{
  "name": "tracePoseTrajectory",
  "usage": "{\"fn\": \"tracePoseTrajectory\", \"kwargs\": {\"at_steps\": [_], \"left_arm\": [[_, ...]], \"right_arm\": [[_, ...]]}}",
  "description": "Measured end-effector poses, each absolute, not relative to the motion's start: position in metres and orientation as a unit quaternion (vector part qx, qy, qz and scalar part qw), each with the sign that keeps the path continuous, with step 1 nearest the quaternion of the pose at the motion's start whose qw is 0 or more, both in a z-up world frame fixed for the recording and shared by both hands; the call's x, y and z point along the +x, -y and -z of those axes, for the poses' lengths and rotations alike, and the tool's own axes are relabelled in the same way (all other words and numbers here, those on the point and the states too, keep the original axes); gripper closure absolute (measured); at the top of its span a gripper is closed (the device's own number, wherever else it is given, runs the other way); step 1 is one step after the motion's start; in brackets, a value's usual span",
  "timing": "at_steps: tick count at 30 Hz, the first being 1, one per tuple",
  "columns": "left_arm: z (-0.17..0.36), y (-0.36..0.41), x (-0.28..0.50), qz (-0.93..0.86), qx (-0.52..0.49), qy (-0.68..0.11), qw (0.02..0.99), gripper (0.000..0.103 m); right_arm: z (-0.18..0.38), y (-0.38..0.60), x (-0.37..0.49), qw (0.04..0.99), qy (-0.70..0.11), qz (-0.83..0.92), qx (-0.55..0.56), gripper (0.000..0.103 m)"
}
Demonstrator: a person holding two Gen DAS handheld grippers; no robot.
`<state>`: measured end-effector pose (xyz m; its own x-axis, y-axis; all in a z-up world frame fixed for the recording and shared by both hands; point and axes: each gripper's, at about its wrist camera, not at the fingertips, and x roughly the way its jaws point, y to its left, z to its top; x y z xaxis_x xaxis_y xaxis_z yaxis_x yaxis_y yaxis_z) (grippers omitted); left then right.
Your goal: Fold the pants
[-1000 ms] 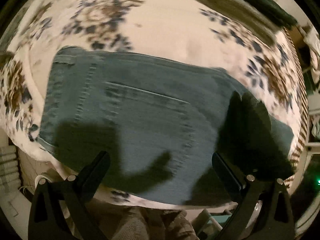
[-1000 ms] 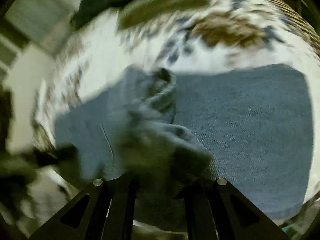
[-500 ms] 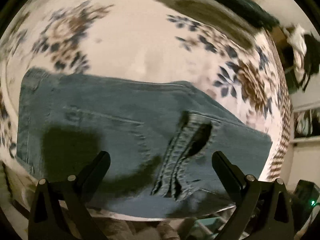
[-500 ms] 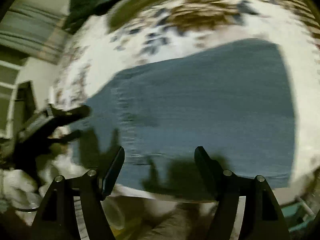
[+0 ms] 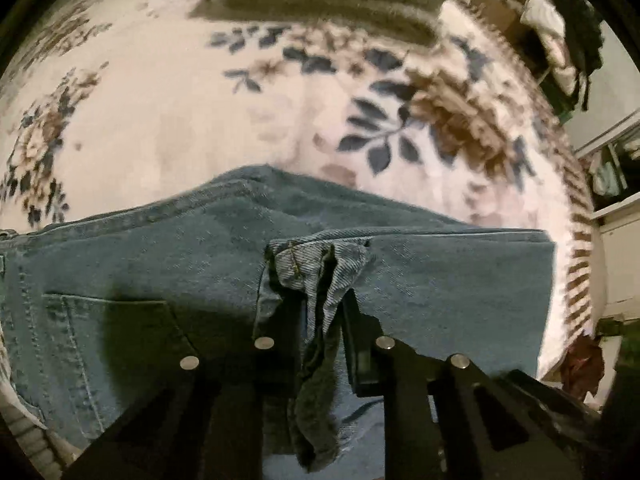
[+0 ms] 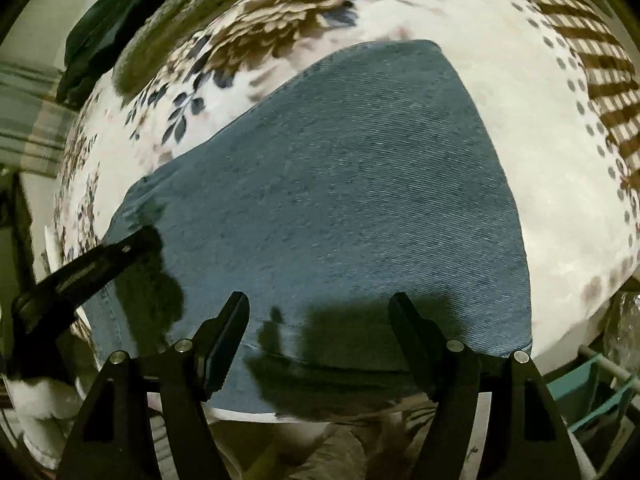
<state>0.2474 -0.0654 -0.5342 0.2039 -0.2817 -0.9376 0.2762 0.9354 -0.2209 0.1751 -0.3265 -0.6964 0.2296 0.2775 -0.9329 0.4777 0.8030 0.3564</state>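
Blue denim pants (image 5: 168, 264) lie flat on a floral bedspread (image 5: 180, 112). In the left wrist view my left gripper (image 5: 320, 320) is shut on a bunched hem end of the pants (image 5: 320, 276), lifted over the flat denim near a back pocket (image 5: 100, 320). In the right wrist view the pants (image 6: 340, 200) spread as a smooth folded panel. My right gripper (image 6: 320, 320) is open and empty above the near edge. My left gripper's arm (image 6: 88, 264) shows at the left edge, over the denim.
A grey-green pillow (image 5: 320, 4) and dark cloth lie at the far side of the bed. Clothes (image 5: 560, 40) hang at the right. The bed's near edge (image 6: 580, 320) drops to floor clutter and a teal object (image 6: 592, 396).
My left gripper has closed on the bunched pant-leg end. My right gripper let go of it earlier, opened, and drew back to the near edge of the pants.
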Motion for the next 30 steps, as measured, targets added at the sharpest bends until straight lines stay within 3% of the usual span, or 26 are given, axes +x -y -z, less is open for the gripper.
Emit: {"fn": "tracePoseTrajectory", "kwargs": {"at_steps": [8,11,15,20,22,23,27,30], "left_arm": [[0.530,0.048,0.252,0.169,-0.028,-0.620,0.765,0.088],[0.539,0.031,0.260,0.165,-0.112,-0.655,0.729,0.078],[0.529,0.008,0.249,0.159,-0.182,-0.666,0.705,0.077],[0.548,0.016,0.217,0.153,-0.120,-0.709,0.678,0.077],[0.561,0.026,0.206,0.150,-0.087,-0.718,0.674,0.079],[0.561,0.029,0.203,0.150,-0.076,-0.714,0.680,0.087],[0.544,0.037,0.197,0.157,-0.055,-0.671,0.722,0.099],[0.531,0.036,0.195,0.160,-0.057,-0.650,0.740,0.099]], "right_arm": [[0.694,0.323,0.180,0.719,-0.622,0.061,0.304,0.028],[0.696,0.322,0.183,0.714,-0.628,0.056,0.303,0.028],[0.695,0.324,0.184,0.713,-0.628,0.054,0.307,0.028],[0.699,0.326,0.184,0.707,-0.630,0.052,0.316,0.028],[0.702,0.324,0.185,0.704,-0.633,0.053,0.316,0.028],[0.703,0.323,0.185,0.703,-0.635,0.054,0.315,0.028],[0.707,0.322,0.185,0.700,-0.638,0.061,0.314,0.028],[0.708,0.322,0.185,0.700,-0.638,0.062,0.315,0.028]]}}
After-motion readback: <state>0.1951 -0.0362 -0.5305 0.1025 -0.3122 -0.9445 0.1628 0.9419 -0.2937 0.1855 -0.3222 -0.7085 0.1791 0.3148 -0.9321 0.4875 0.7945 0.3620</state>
